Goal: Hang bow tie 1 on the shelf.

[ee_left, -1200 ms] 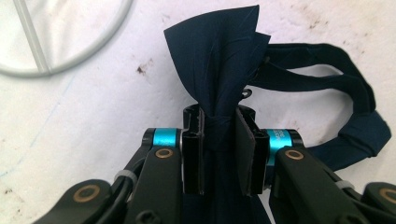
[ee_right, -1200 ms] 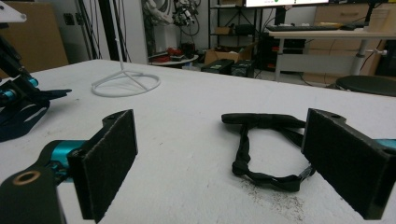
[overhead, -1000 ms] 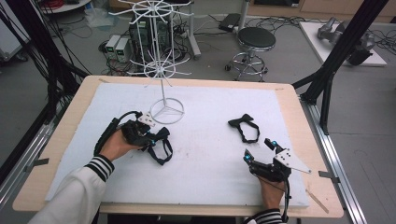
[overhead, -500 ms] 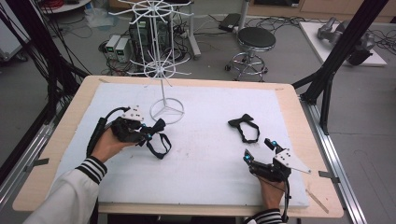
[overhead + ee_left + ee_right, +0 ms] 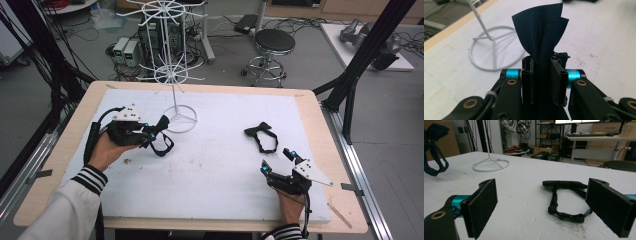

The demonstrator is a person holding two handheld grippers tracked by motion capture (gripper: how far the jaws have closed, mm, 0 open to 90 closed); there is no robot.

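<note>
My left gripper (image 5: 149, 133) is shut on a dark navy bow tie (image 5: 161, 131), held above the white mat just left of the white wire rack's ring base (image 5: 181, 119). Its strap loop (image 5: 163, 146) hangs below the jaws. In the left gripper view the bow tie's cloth (image 5: 541, 32) fans up from between the two pads (image 5: 527, 82). A second, black bow tie (image 5: 262, 135) lies flat on the mat at the right. My right gripper (image 5: 278, 161) rests open near the front right edge, jaws wide apart, and the black bow tie (image 5: 566, 196) lies on the mat beyond them.
The white wire rack (image 5: 170, 45) stands at the back middle of the mat, with hooked arms at two levels above the table. The wooden table edge (image 5: 345, 165) runs close on the right. A stool (image 5: 274, 42) and equipment stand on the floor behind.
My left gripper has risen and moved right toward the rack's base, carrying the navy bow tie off the mat. The right gripper has stayed where it was.
</note>
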